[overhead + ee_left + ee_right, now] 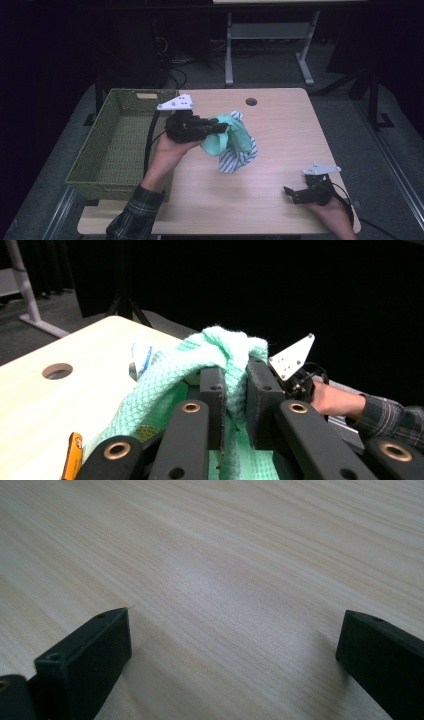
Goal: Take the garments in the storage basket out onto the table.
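Note:
A mint-green knitted cloth (pixel 227 136) hangs lifted above the middle of the wooden table (pixel 280 125), with a blue-and-white striped cloth (pixel 239 159) bundled under it. My left gripper (pixel 219 126) is shut on the green cloth; in the left gripper view the fabric (pixel 210 355) is pinched between the two black jaws and drapes over them. My right gripper (pixel 291 192) rests low at the table's front right, held by a hand, its jaws standing wide apart over bare wood (pixel 225 580) with nothing between them.
An olive woven basket (pixel 116 165) stands at the table's left side, beside my left hand. A round cable hole (pixel 251 102) sits near the far edge. An orange object (pixel 73 456) lies on the table below the left gripper. Beyond the table stands a grey desk frame (pixel 270 35).

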The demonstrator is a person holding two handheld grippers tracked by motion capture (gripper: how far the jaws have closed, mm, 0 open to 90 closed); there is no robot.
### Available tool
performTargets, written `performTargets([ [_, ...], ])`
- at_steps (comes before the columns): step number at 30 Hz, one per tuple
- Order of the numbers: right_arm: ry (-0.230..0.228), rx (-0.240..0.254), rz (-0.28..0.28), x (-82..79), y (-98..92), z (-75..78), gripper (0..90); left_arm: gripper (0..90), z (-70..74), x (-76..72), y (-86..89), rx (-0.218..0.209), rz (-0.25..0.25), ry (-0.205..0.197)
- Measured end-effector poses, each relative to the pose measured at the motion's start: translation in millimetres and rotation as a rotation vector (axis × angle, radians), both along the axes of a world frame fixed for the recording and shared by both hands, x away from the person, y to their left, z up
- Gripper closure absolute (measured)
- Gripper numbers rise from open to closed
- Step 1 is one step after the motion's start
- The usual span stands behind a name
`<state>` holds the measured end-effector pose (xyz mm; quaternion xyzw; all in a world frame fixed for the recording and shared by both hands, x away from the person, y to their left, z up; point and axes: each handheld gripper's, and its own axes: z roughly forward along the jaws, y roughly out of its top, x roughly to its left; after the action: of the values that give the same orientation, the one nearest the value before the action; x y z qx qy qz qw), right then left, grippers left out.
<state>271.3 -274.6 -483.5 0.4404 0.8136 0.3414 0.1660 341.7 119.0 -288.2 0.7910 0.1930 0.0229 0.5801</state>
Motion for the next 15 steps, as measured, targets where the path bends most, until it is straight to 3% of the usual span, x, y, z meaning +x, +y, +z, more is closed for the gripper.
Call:
performTargets([
  [15,0.001,0.002,-0.001,0.0,0.1,0.1,0.6,79.8,-26.7,-1.3,-37.7,0.005,-0.077,-0.009],
])
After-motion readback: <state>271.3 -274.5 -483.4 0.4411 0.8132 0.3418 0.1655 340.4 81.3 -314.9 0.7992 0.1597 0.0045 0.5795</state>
